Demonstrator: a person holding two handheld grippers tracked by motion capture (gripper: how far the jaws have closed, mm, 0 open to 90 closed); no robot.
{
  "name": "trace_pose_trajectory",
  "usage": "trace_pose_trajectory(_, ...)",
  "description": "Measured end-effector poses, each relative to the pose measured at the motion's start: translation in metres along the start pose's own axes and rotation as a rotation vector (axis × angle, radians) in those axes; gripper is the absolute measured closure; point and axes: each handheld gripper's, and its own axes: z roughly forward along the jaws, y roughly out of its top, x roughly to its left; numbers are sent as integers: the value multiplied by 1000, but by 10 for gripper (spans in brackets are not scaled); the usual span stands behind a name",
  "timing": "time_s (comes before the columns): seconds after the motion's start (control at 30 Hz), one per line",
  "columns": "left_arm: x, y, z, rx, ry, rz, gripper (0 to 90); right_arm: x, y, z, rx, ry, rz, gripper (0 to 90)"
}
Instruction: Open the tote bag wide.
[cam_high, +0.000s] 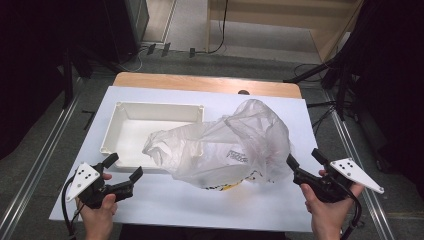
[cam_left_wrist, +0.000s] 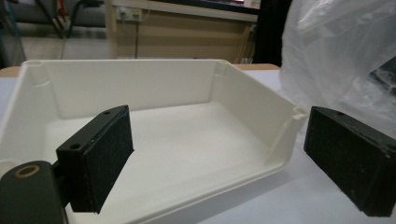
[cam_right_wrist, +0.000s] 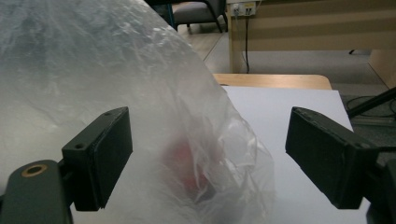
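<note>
A crumpled clear bag (cam_high: 230, 147) lies in the middle of the white surface (cam_high: 165, 200), one end draped over the near right corner of a white tray (cam_high: 130, 112). Something yellow shows under the bag's near edge in the high view, and a blurred red shape sits inside it in the right gripper view.

The right gripper (cam_high: 304, 162) is just right of the bag, fingers spread wide and holding nothing — its nearer finger (cam_high: 291, 162) is at the bag's right edge, whether touching cannot be told. In the right gripper view the bag (cam_right_wrist: 107, 84) bulges behind the left finger (cam_right_wrist: 100, 156) and reaches into the gap between the two, while the other finger (cam_right_wrist: 327, 156) stands clear of it over bare surface.

The left gripper (cam_high: 124, 167) is left of the bag, by the tray's near wall, fingers also spread and empty. In the left gripper view the tray (cam_left_wrist: 140, 84) lies ahead between the fingers (cam_left_wrist: 100, 156) — the bag (cam_left_wrist: 336, 56) rises beyond the right one, apart from it.
</note>
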Motion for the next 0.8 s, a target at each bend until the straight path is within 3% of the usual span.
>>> trace_pose_trajectory(0.23, -14, 14, 12, -11, -77, 20, 82, 11, 6, 6, -2, 36, -23, 152)
trace_pose_trajectory(0.3, -21, 18, 18, -1, -112, 43, 83, 14, 10, 9, -7, 53, -32, 151)
trace_pose_trajectory(0.43, -25, 25, 25, -7, -151, 42, 88, 18, 14, 14, 1, 70, -46, 163)
trace_pose_trajectory(0.47, -27, 28, 27, -10, -162, 41, 99, 19, 15, 16, 0, 83, -54, 201)
trace_pose_trajectory(0.53, -30, 34, 31, -7, -185, 57, 147, 22, 17, 21, -12, 121, -83, 411)
trace_pose_trajectory(0.57, -32, 38, 34, -7, -197, 65, 147, 22, 17, 21, -12, 121, -83, 411)
trace_pose_trajectory(0.6, -36, 44, 38, -10, -222, 79, 177, 21, 16, 24, -19, 155, -77, 546)
trace_pose_trajectory(0.63, -36, 44, 38, -10, -222, 79, 209, 21, 16, 24, -19, 155, -77, 546)
trace_pose_trajectory(0.67, -38, 46, 40, -14, -233, 84, 209, 20, 15, 25, -22, 157, -74, 615)
trace_pose_trajectory(0.8, -42, 47, 46, -1, -250, 79, 444, 13, 9, 31, -2, 158, -51, 839)
